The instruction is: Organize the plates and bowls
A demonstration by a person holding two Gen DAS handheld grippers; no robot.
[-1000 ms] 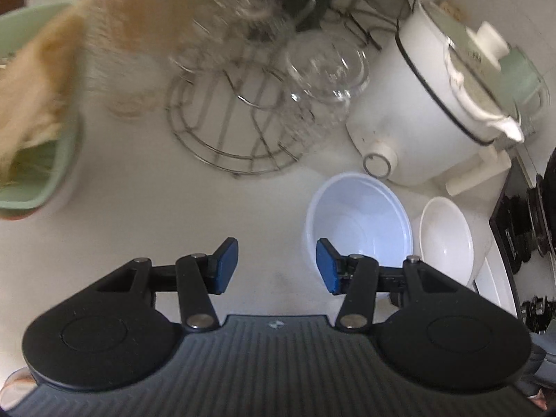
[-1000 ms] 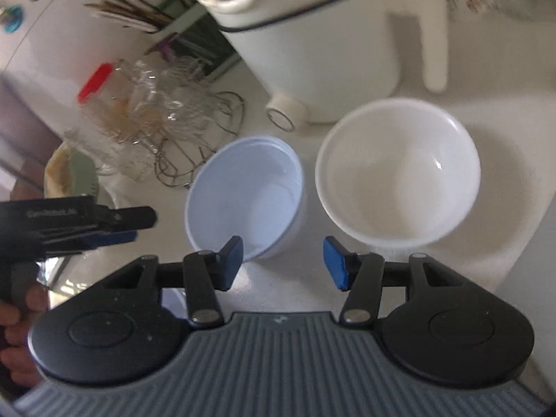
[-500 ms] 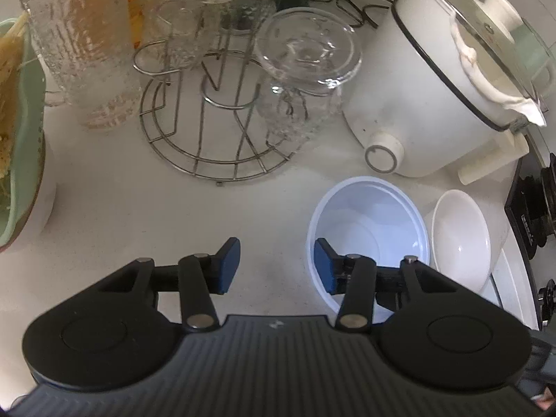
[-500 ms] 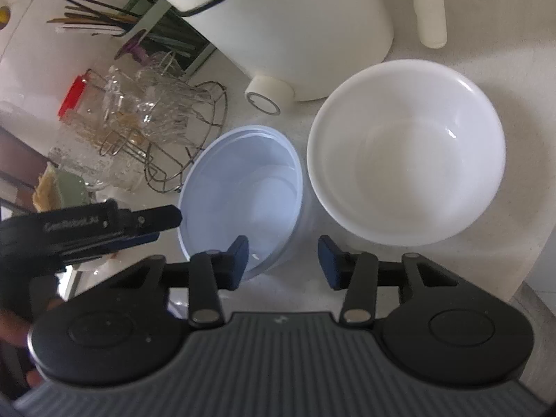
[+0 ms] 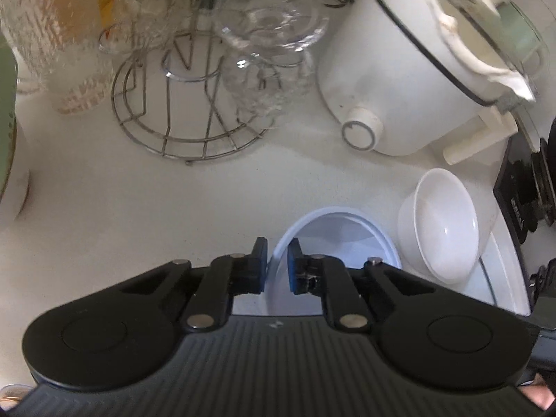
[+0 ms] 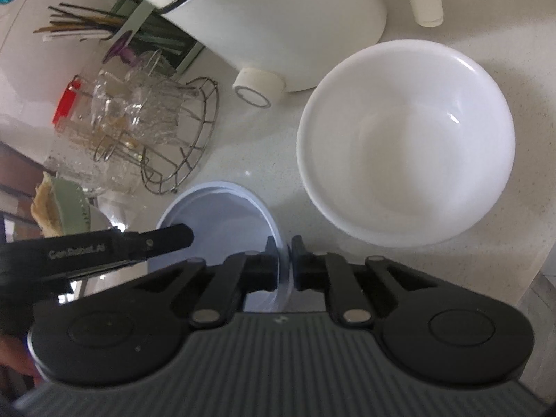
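Observation:
A pale blue plastic bowl (image 5: 342,239) stands on the white counter, also seen in the right wrist view (image 6: 222,215). A white ceramic bowl (image 6: 406,142) sits just right of it, also in the left wrist view (image 5: 444,222). My left gripper (image 5: 277,264) is shut on the blue bowl's left rim. My right gripper (image 6: 285,264) is shut on the blue bowl's right rim. The left gripper also shows in the right wrist view (image 6: 173,238) at the bowl's left edge.
A white electric cooker (image 5: 417,69) stands behind the bowls. A wire rack with upturned glasses (image 5: 208,104) is to its left. A green bowl (image 5: 7,121) sits at the far left. A black stove (image 5: 528,187) is at the right.
Both grippers have closed from open onto opposite sides of the blue bowl's rim. Both cameras have moved nearer the bowl.

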